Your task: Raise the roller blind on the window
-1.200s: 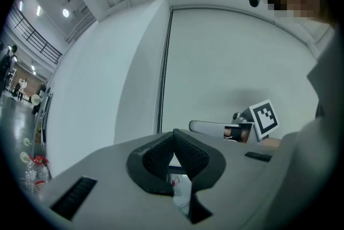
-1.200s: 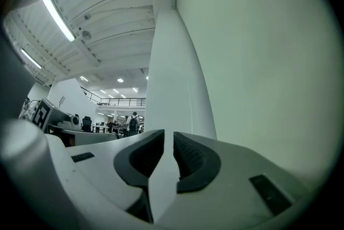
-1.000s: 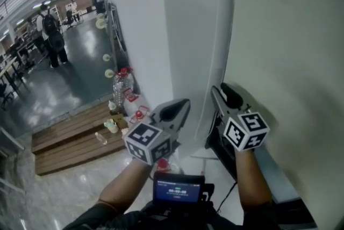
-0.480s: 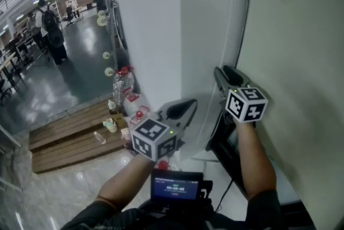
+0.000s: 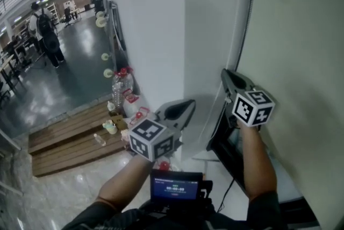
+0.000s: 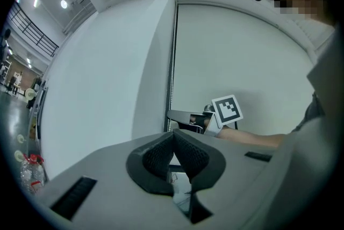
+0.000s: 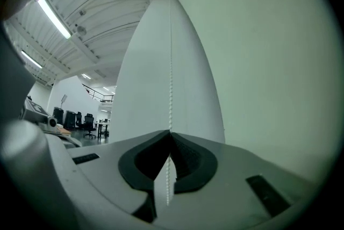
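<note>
- Right tongs?
- My right gripper (image 7: 171,136) has just closed. Its jaws are clamped on the bead chain (image 7: 171,84), which runs straight up between them in front of the white wall (image 7: 145,94)
- Left?
- My left gripper (image 6: 173,137) has its jaws together on nothing. It's held level, lower than the right one and to its left in the head view
- Blind?
- The roller blind (image 5: 301,35) hangs down flat on my right, pale green, with the chain just beside its left edge
</note>
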The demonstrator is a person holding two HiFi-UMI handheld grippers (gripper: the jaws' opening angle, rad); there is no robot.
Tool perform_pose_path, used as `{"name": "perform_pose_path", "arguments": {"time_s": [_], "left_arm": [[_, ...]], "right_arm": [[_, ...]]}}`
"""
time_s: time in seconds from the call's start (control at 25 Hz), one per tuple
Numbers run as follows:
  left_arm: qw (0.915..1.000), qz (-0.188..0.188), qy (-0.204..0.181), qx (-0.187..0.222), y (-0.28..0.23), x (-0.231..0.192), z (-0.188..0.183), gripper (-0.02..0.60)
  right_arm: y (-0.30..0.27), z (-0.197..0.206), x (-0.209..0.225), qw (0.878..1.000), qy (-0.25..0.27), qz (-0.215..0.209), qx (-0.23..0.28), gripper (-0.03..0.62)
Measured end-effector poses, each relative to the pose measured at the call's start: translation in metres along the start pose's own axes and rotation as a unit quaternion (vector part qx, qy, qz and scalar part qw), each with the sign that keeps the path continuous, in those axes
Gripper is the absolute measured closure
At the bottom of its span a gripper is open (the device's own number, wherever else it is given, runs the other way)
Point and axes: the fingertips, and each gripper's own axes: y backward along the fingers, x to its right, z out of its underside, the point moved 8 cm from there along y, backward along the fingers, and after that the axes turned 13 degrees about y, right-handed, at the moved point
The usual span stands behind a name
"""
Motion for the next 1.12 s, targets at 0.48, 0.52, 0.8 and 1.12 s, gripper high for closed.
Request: {"name": "perform_pose_path", "arguments": {"time_s": [0.48,0.52,0.8,1.12], "left_arm": [[0.9928,0.119,-0.011,0.013,-0.043,0.046,-0.046,0.588],[0.9906,0.136,-0.009,0.013,-0.049,0.054,-0.054,0.588],[0.9788,0.205,0.01,-0.002,-0.089,0.076,-0.08,0.585],[0.9736,0.227,0.013,-0.014,-0.094,0.08,-0.074,0.572]], "right_arm": [[0.09,-0.019,-0.033,0.998,0.0,-0.065,0.005,0.597],[0.093,-0.02,-0.035,0.998,0.002,-0.066,0.0,0.597],[0.102,-0.013,-0.045,0.997,0.006,-0.072,-0.016,0.597],[0.102,-0.015,-0.052,0.997,-0.002,-0.081,-0.011,0.595]]}}
